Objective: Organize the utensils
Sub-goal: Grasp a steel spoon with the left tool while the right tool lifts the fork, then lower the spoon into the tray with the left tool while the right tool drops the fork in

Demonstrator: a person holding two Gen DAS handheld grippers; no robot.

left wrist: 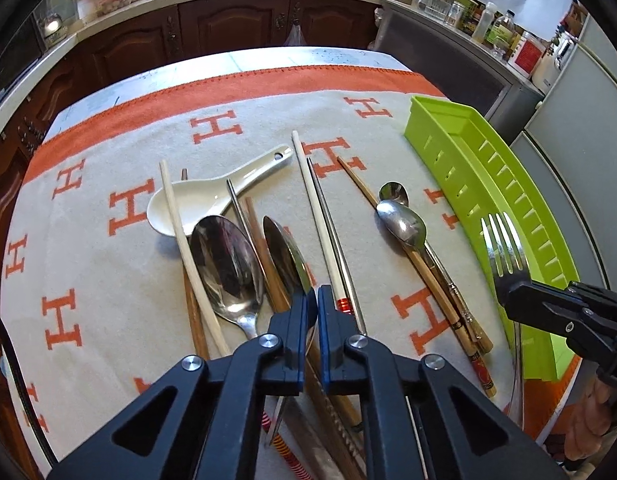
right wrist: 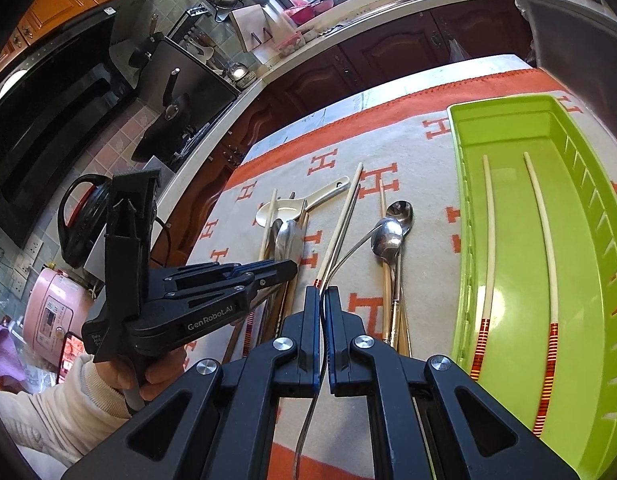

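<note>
My left gripper (left wrist: 317, 300) is shut on a steel spoon (left wrist: 287, 256), which stands on edge over a pile of utensils on the blanket. The pile holds a large steel spoon (left wrist: 228, 264), a white ceramic spoon (left wrist: 212, 196) and several chopsticks (left wrist: 320, 216). My right gripper (right wrist: 321, 291) is shut on a steel fork (right wrist: 350, 250). In the left wrist view the fork (left wrist: 503, 248) has its tines up beside the green tray (left wrist: 440, 152). The tray (right wrist: 456, 200) holds two white chopsticks (right wrist: 488, 240) with red-banded ends. The left gripper (right wrist: 286, 269) shows from the side in the right wrist view.
A grey blanket with orange H marks (left wrist: 108, 280) covers the table. Two small steel spoons (left wrist: 400, 224) lie on wooden chopsticks between the pile and the tray. A person's hand (right wrist: 120, 376) holds the left gripper. Kitchen cabinets (left wrist: 228, 24) stand beyond the table.
</note>
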